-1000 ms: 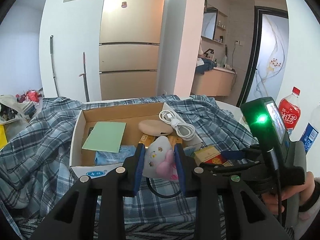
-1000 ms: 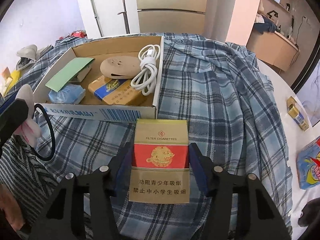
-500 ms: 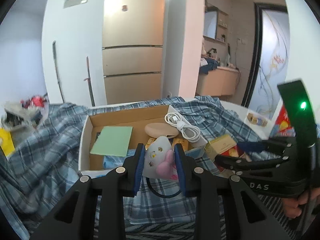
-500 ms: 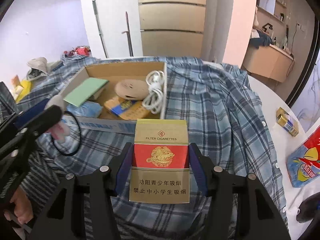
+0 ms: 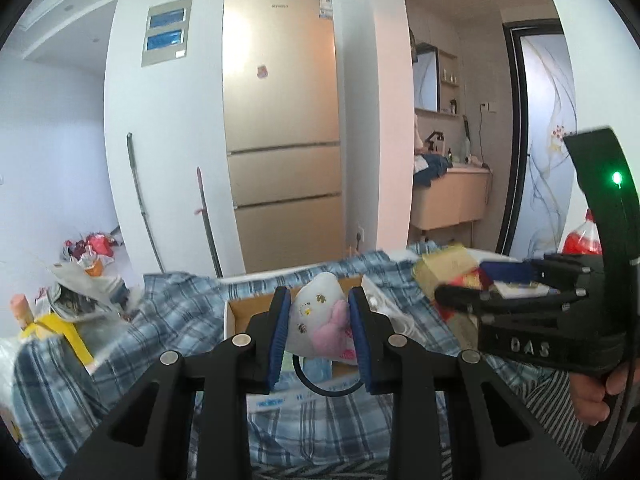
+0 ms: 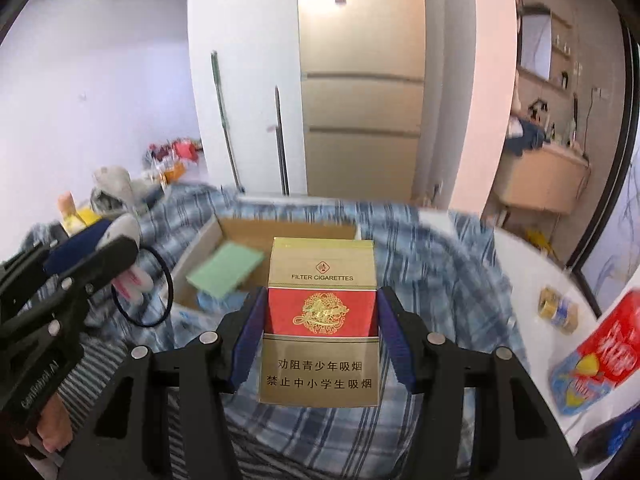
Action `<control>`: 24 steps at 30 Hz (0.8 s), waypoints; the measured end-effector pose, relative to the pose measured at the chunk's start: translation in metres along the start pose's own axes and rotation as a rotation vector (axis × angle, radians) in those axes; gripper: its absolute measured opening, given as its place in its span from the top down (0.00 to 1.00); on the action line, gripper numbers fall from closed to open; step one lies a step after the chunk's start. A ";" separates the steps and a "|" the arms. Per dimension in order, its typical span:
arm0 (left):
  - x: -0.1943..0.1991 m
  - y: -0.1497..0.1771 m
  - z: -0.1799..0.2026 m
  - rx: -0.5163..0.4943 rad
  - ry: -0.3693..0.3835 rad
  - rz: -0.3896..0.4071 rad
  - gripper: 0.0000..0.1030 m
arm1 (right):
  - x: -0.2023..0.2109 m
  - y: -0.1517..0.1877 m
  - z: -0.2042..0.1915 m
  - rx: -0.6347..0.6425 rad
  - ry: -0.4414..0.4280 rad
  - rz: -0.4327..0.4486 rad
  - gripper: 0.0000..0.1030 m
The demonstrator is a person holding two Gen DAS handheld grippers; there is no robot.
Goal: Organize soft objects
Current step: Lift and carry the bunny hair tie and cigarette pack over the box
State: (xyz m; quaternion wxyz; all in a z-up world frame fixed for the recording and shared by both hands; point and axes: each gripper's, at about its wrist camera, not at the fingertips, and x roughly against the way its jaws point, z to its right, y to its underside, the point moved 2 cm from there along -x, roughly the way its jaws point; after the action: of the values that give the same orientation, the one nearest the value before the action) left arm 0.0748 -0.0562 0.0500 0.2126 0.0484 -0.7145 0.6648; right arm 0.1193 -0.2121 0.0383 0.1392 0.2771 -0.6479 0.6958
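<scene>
My left gripper (image 5: 318, 312) is shut on a small white and pink plush hair tie (image 5: 320, 326) with a black elastic loop hanging below. It is held up in front of the open cardboard box (image 5: 256, 304). My right gripper (image 6: 320, 322) is shut on a gold and red cigarette pack (image 6: 320, 320), held upright above the blue plaid shirt (image 6: 440, 280). The left gripper with the plush also shows at the left of the right wrist view (image 6: 120, 256). The right gripper with the pack shows at the right of the left wrist view (image 5: 472, 284).
The box (image 6: 240, 236) holds a green card (image 6: 226, 270) and a blue packet. A striped cloth (image 6: 100, 364) lies at the near left. A roll of tape (image 6: 558, 308) and a red snack bag (image 6: 600, 356) lie on the white table at right. Clutter lies at the far left.
Both grippers have tilted and risen, so the box sits lower and smaller in both views and more of the room shows. Each still holds its object.
</scene>
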 end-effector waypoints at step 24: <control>-0.043 -0.072 -0.026 0.032 -0.079 -0.029 0.70 | -0.023 -0.085 -0.010 -0.047 0.007 0.145 0.47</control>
State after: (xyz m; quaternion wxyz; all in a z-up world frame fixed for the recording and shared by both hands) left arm 0.1459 -0.0482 0.1020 0.1929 0.0884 -0.7107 0.6707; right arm 0.1824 -0.1884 0.0955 0.0972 0.2236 -0.6818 0.6897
